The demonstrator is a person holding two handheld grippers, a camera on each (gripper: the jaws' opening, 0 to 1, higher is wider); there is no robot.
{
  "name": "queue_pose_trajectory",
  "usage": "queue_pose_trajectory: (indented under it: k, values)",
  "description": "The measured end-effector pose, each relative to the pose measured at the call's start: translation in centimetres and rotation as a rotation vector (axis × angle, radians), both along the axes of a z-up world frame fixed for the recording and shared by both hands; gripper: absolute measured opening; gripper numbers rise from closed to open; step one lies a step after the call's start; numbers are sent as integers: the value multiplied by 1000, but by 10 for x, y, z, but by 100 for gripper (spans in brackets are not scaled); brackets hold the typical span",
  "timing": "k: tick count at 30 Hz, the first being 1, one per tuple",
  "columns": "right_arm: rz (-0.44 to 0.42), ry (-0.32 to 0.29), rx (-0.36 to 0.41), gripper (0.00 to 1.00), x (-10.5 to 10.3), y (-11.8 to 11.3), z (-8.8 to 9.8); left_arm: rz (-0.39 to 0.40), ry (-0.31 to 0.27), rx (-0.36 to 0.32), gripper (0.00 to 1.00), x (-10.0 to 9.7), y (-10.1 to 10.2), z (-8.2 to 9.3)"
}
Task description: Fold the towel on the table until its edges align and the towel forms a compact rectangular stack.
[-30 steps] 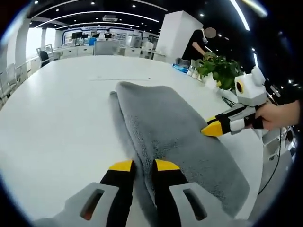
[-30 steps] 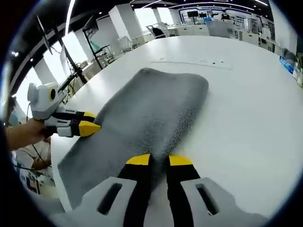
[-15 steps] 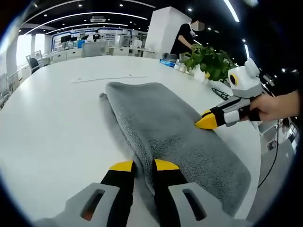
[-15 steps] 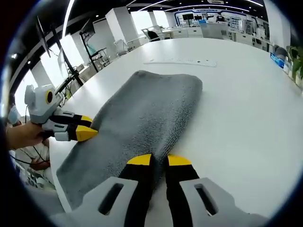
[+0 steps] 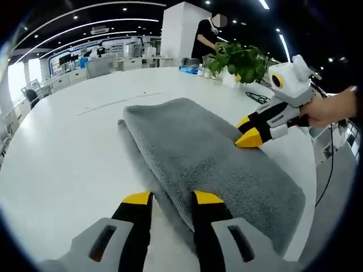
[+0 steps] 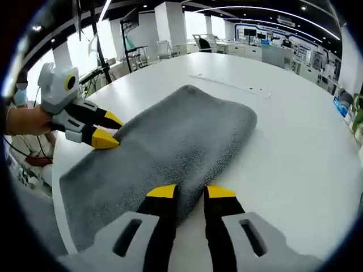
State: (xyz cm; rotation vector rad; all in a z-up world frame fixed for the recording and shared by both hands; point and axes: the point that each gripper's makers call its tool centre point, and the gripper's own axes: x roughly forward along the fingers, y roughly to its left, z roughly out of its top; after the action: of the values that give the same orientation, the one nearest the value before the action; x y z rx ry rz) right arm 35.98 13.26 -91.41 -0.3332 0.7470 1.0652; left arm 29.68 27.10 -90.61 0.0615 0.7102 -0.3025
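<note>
A grey towel (image 5: 210, 153) lies folded into a long strip on the white table (image 5: 68, 153). My left gripper (image 5: 173, 198) sits at the towel's near long edge, jaws open, with the edge lying loose between them. In the right gripper view the same gripper (image 6: 110, 130) shows at the towel's left side with its yellow tips spread. My right gripper (image 6: 191, 192) is open over the opposite long edge of the towel (image 6: 170, 136). From the left gripper view it (image 5: 248, 130) rests at the towel's far side, tips apart.
A potted plant (image 5: 238, 59) and small items stand at the table's back, with a person (image 5: 207, 37) behind. The table edge (image 5: 315, 170) runs close to the towel's right end. A hand (image 6: 25, 119) holds the left gripper. Office desks fill the background.
Both grippers' jaws have spread apart; they were pinched on the towel's edges before. The towel stays flat on the table, and both cameras have shifted slightly.
</note>
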Motion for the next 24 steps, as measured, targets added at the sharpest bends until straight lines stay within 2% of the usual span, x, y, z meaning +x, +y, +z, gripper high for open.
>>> queue_pose_trajectory:
  k: [6, 9, 12, 16, 19, 21, 24]
  values:
    - [12, 1, 14, 25, -7, -1, 7, -9, -39, -8, 34, 1, 1, 17]
    - [26, -3, 28, 27, -11, -2, 14, -60, -52, -12, 34, -2, -7, 25]
    - [34, -3, 49, 31, -16, -2, 19, -120, -40, 26, 36, -9, -13, 27]
    - [88, -11, 62, 34, -32, 0, 23, -175, -44, 8, 39, -21, -30, 31]
    - [127, -33, 46, 37, -42, -2, 24, -239, -41, 37, 40, -29, -41, 31]
    - [149, -71, 36, 38, -45, -4, 26, -251, -46, 57, 43, -32, -44, 31]
    - [148, -59, 53, 39, -53, -5, 28, -274, -53, 70, 52, -39, -51, 32]
